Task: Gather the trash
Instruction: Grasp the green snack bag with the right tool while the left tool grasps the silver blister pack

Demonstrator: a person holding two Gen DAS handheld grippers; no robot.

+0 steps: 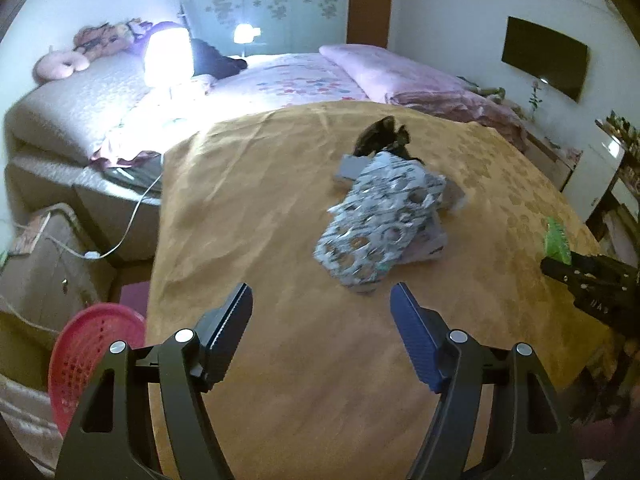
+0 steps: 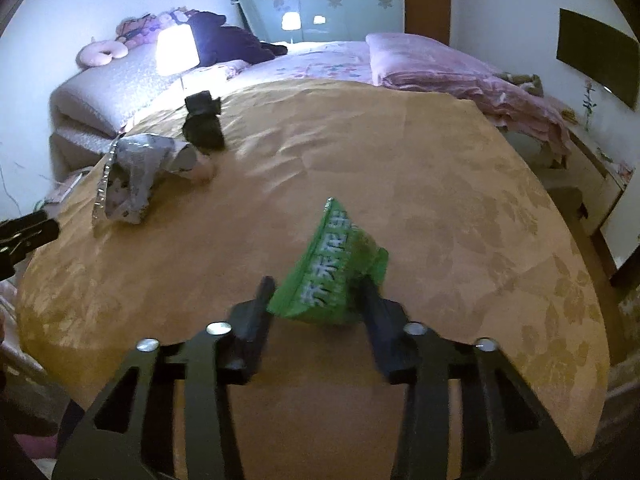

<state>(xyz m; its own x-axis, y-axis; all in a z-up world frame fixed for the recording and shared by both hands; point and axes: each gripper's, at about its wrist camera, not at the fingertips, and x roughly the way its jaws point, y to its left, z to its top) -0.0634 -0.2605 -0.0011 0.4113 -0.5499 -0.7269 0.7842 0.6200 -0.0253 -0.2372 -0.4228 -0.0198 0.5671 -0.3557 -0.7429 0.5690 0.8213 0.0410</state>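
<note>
A crumpled silver patterned wrapper lies on the yellow tablecloth, ahead of my open, empty left gripper. A black crumpled piece lies behind it, next to a grey box. In the right wrist view my right gripper stands around a green snack bag with white lettering; both fingers touch its sides. The silver wrapper and black piece lie far left there. The green bag and right gripper show at the right edge of the left wrist view.
A red plastic basket stands on the floor left of the table. A bed with pink bedding and a lit lamp lies behind the table. A cable hangs at the left. The left gripper shows at the left edge of the right wrist view.
</note>
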